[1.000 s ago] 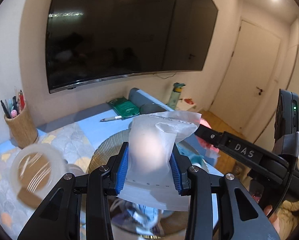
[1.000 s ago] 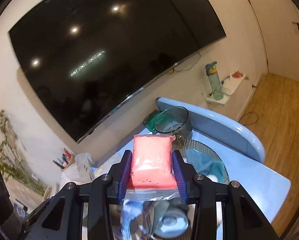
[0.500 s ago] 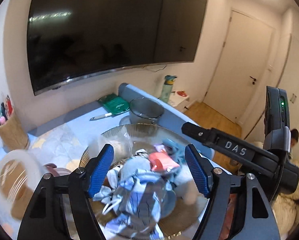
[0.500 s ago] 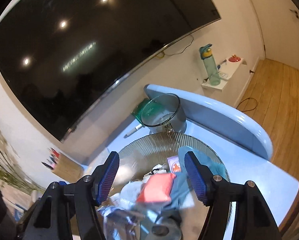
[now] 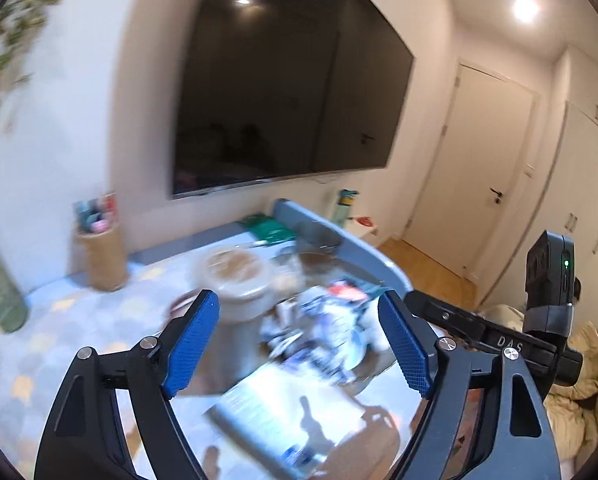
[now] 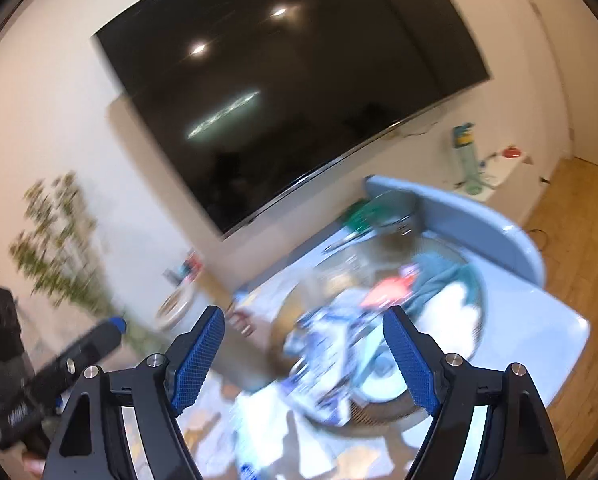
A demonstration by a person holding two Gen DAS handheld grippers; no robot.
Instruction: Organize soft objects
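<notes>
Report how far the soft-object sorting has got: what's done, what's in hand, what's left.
Done: a pile of soft packets, including the red pouch, lies in the glass bowl. In hand: nothing. The left gripper and right gripper are both opening with nothing between their pads. Left: a blurred flat packet lies on the table beside the bowl, likely the next pick.
</notes>
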